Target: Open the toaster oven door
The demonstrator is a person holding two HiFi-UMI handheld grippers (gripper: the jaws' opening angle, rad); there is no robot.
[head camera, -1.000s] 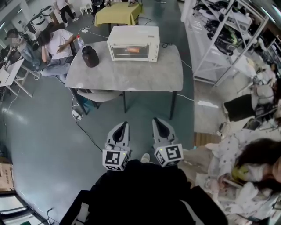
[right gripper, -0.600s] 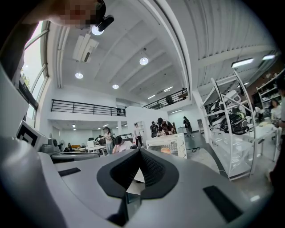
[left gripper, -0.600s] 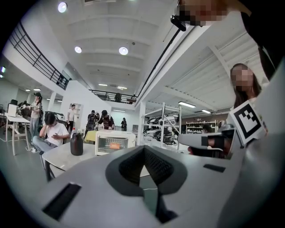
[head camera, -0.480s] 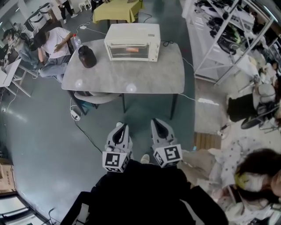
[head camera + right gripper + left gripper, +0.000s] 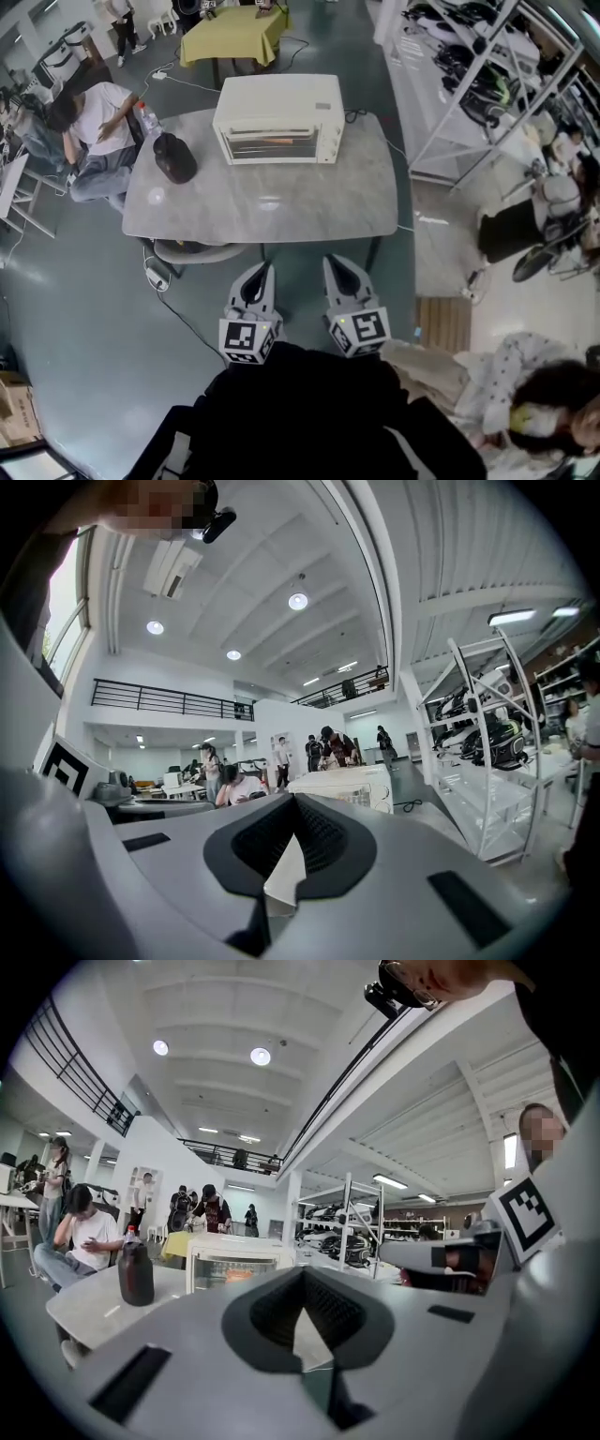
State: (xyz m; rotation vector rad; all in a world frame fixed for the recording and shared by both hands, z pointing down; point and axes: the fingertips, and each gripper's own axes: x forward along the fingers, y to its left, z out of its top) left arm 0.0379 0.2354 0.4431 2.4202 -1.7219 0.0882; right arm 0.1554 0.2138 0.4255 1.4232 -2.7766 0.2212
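Observation:
A white toaster oven [image 5: 278, 119] stands at the far side of a grey marble table [image 5: 281, 202], its glass door shut and facing me, something orange showing behind the glass. The oven also appears small and distant in the left gripper view [image 5: 234, 1265] and in the right gripper view [image 5: 345, 785]. My left gripper [image 5: 262, 268] and right gripper [image 5: 334, 261] are held side by side close to my body, short of the table's near edge. Both are shut and hold nothing. Neither touches the oven or the table.
A dark jar [image 5: 175, 157] stands on the table left of the oven. A seated person [image 5: 89, 122] is at the table's left end. A stool [image 5: 192, 251] sits under the near left edge. White shelving [image 5: 487, 84] lines the right; a yellow table [image 5: 232, 33] stands behind.
The table and oven have come nearer and lower in the head view over the last second. Both grippers keep the same place in front of my body, still shut.

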